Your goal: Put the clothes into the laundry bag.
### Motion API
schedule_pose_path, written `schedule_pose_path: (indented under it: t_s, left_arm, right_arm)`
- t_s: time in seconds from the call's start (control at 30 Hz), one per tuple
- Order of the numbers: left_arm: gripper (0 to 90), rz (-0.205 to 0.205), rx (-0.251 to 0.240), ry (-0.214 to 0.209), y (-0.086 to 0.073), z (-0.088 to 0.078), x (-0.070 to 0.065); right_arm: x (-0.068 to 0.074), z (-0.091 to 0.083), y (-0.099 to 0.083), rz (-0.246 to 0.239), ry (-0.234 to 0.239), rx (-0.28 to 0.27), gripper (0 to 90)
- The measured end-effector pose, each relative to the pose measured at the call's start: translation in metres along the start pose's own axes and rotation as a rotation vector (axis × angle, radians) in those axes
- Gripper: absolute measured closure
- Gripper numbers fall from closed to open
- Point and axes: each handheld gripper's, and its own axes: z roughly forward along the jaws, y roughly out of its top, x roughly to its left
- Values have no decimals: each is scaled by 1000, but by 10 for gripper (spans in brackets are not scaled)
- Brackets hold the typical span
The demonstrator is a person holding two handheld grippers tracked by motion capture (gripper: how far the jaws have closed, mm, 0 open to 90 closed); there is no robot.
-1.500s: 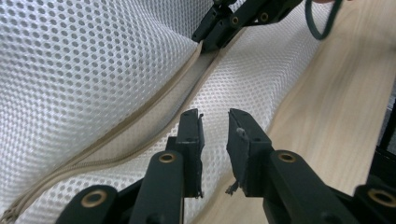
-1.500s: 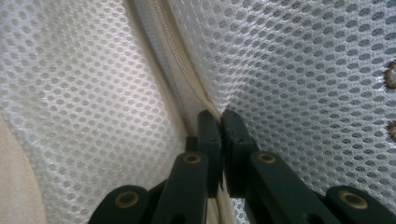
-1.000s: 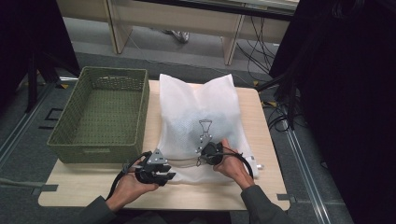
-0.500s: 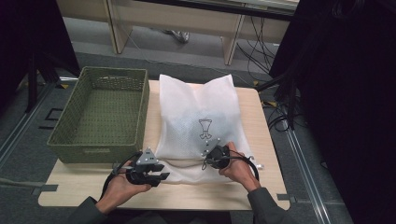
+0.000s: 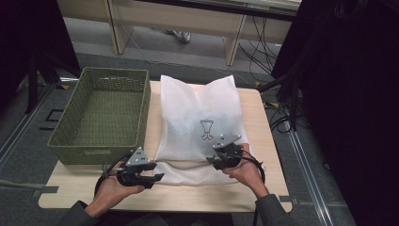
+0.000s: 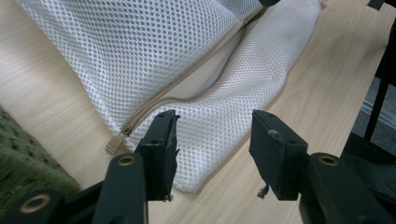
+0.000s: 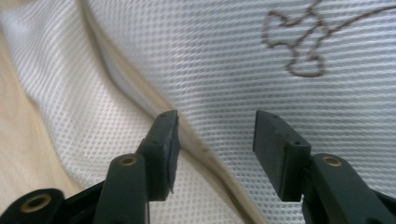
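Observation:
A white mesh bag (image 5: 197, 108) with a brown emblem (image 5: 206, 129) lies flat on the wooden table (image 5: 270, 141). My left gripper (image 5: 157, 178) hovers at the bag's near left corner. In the left gripper view the jaws (image 6: 212, 126) stand apart above the mesh (image 6: 140, 51), beside the end of the beige zipper (image 6: 187, 77). My right gripper (image 5: 215, 157) is over the bag's near edge, below the emblem. Its jaws (image 7: 215, 126) are open, with the zipper (image 7: 201, 144) running beneath them. Both pairs of jaws have just been opening and grip nothing.
A green woven basket (image 5: 101, 150) stands on the table's left side, close to the bag and my left gripper. Its corner (image 6: 23, 163) appears in the left gripper view. Cables lie on the floor to the right of the table.
Both grippers have opened their jaws. The left hand has drawn back to the left, the right hand slightly to the right, and both have lifted off the bag's near edge.

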Motion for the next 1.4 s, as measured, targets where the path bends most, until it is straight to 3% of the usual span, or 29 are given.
schedule_pose_path:
  t_s: [0.07,0.23,0.27,0.3,0.37,0.43,0.47,0.57,0.6,0.73,0.8,0.87,0.93,1.07,1.17,1.27,1.33,1.4]
  left_arm:
    - [475,1,-5,-4,-1,-3,2]
    - [403,4,9,0,-6,-8,7]
    - [380,10,2,8,-7,-9,8]
    - [363,3,-1,10,-8,-9,8]
    - [348,18,1,20,-8,-12,9]
    - [329,47,1,20,-8,-15,11]
    - [325,24,-9,23,-9,-15,10]
    - [303,26,-10,41,-11,-19,13]
    - [301,7,-4,31,-11,-20,14]
    - [285,1,-19,55,-12,-23,15]
    - [279,8,-28,68,-13,-25,16]
    - [266,3,-37,80,-14,-28,16]
    - [254,1,-38,85,-15,-30,17]
    - [227,2,-36,90,-19,-33,16]
    - [212,-12,-41,94,-22,-34,12]
    - [208,-3,-21,95,-25,-35,8]
    - [205,15,-9,91,-26,-35,4]
    - [204,10,-10,87,-27,-34,1]
  right_arm:
    - [-4,-2,-2,23,-15,-45,456]
    - [-8,-12,-10,75,-35,-69,414]
    - [-10,-15,-12,84,-21,-63,413]
    - [-10,-15,-15,106,-30,-86,407]
    - [-12,-19,-18,107,-16,-84,395]
    - [-11,-23,-21,140,-14,-88,377]
    - [-12,-24,-23,131,-20,-93,372]
    - [-13,-29,-28,138,-34,-100,359]
    - [-12,-30,-29,149,-40,-101,354]
    - [-12,-34,-36,162,-34,-96,341]
    - [-13,-34,-37,145,-36,-102,340]
    - [-10,-38,-40,183,-45,-94,336]
    - [-9,-40,-43,169,-41,-113,333]
    - [-2,-45,-50,202,-32,-105,323]
    - [2,-46,-56,191,-30,-100,317]
    - [9,-45,-63,207,-21,-88,315]
    - [13,-47,-67,192,-11,-77,309]
    - [18,-50,-67,192,-26,-78,306]
